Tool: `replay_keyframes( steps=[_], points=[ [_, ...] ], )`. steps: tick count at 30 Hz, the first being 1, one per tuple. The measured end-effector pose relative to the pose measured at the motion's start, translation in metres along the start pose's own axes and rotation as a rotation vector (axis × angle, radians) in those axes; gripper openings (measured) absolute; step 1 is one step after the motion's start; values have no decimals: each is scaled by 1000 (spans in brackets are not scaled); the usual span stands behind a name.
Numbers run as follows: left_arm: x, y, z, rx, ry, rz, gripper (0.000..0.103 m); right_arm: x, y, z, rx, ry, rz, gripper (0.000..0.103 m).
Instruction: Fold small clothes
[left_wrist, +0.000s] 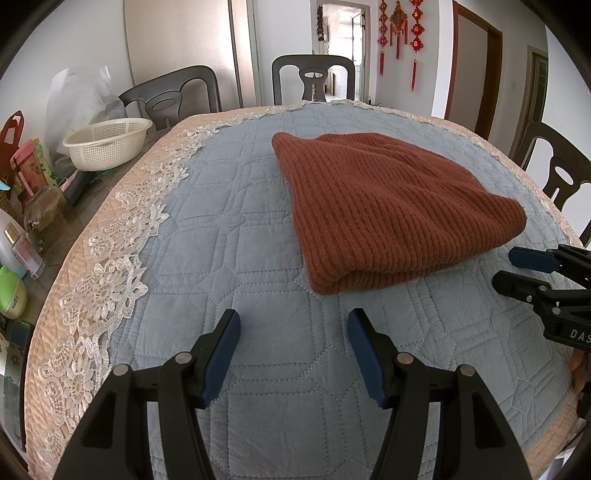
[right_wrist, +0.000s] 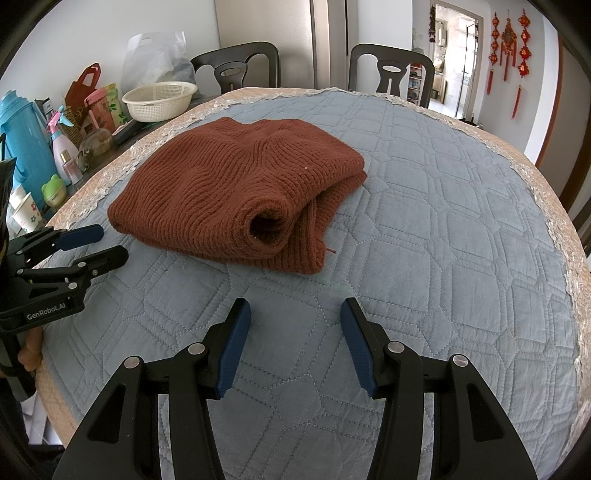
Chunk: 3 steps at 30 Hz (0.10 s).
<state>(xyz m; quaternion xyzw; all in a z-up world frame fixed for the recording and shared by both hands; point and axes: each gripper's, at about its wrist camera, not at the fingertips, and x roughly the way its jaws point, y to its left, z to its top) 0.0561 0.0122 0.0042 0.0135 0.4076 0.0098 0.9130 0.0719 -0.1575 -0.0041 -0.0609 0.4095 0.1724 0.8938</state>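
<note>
A rust-brown ribbed knit garment (left_wrist: 384, 206) lies folded into a thick bundle on the blue quilted table cover (left_wrist: 229, 229). In the right wrist view the garment (right_wrist: 236, 192) shows a rolled open end facing me. My left gripper (left_wrist: 291, 325) hovers open just short of the bundle's near edge, nothing between its blue pads. My right gripper (right_wrist: 295, 314) is open too, empty, in front of the bundle. Each gripper shows in the other's view: the right gripper (left_wrist: 513, 266) at the right edge, the left gripper (right_wrist: 107, 243) at the left edge.
Dark chairs (left_wrist: 314, 77) stand around the round table. On the left side sit a white plastic basket (left_wrist: 107, 142), bottles (right_wrist: 64, 158), a blue thermos (right_wrist: 22, 151) and bags. A lace border (left_wrist: 110, 280) rims the quilt.
</note>
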Motion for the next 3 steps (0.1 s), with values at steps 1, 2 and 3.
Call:
replay_keyframes(
  steps=[1, 2, 3],
  points=[
    [0, 0, 0, 0, 0, 0, 63, 0, 0, 0, 0, 0, 0, 52],
    [0, 0, -1, 1, 0, 2, 64, 0, 0, 0, 0, 0, 1, 52],
    [0, 0, 0, 1, 0, 2, 64, 0, 0, 0, 0, 0, 0, 52]
  ],
)
